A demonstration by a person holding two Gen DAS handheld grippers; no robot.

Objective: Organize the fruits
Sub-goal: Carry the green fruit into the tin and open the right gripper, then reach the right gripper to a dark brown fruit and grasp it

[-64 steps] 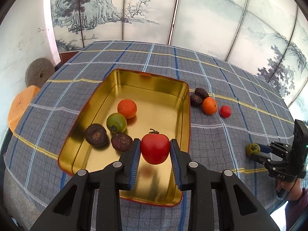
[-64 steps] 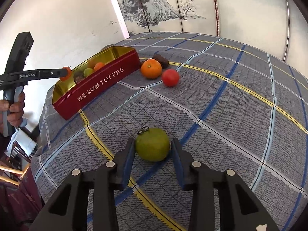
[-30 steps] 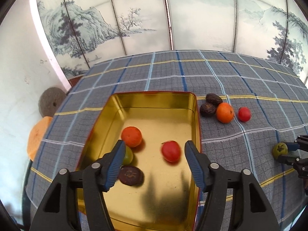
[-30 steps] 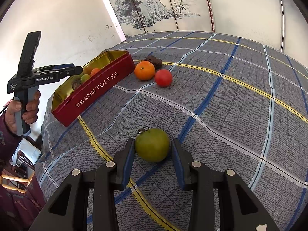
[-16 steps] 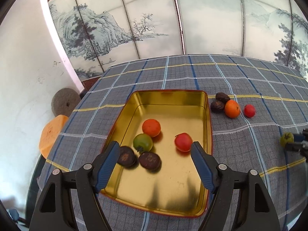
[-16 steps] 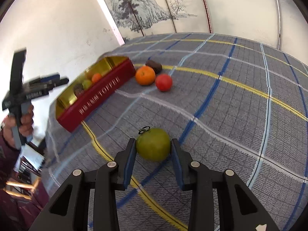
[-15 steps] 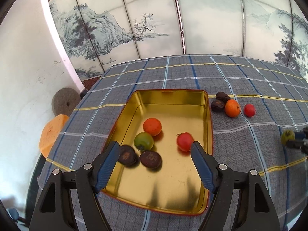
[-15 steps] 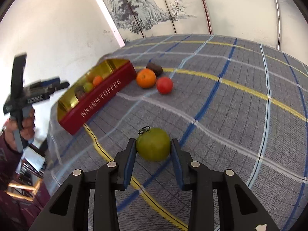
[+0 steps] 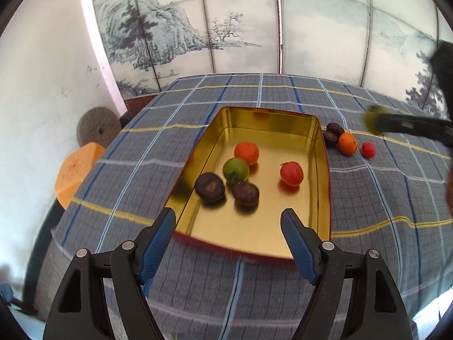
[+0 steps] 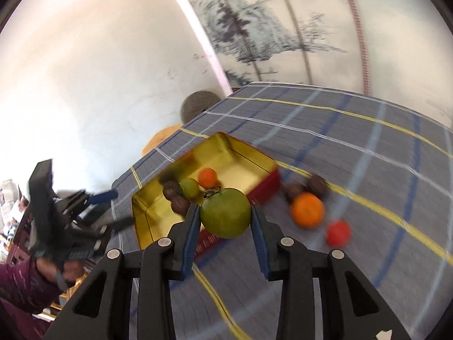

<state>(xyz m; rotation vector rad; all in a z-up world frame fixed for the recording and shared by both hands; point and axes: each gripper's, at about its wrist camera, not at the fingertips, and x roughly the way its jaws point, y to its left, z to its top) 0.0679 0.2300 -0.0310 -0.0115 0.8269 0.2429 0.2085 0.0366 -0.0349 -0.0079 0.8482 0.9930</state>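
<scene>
Currently a green fruit (image 10: 225, 213) is clamped between the narrow-set jaws of the right gripper (image 10: 223, 221), both pads pressed against its sides and its stem cap showing at the top. It is held clear of the checked tablecloth (image 10: 354, 153), so the carrying step of the task is judged to be in hand.

Just beyond and to the left of these jaws the gold tin (image 10: 240, 148) is seen, with fruits already lying in it. To the right of the jaws an orange (image 10: 307, 209), a small red fruit (image 10: 338, 233) and two dark fruits (image 10: 317, 184) are left on the cloth, so the task is judged to be perhaps halfway done. Much of this view is blurred.

The left gripper (image 9: 228, 226) is held with its jaws wide and nothing between the pads; only the near end of the tin's floor is framed by them. Ahead of these jaws, inside the tin, a red fruit (image 9: 291, 173), an orange fruit (image 9: 246, 153), a greenish one (image 9: 235, 169) and two dark ones (image 9: 210, 187) are seen.

For the next move, the green fruit would need to be brought over the tin's near wall and above a bare patch of the floor, lowered, and only then let go, since a round fruit could roll against the others or out over the rim. The fruits on the cloth would be left for a later pick.
</scene>
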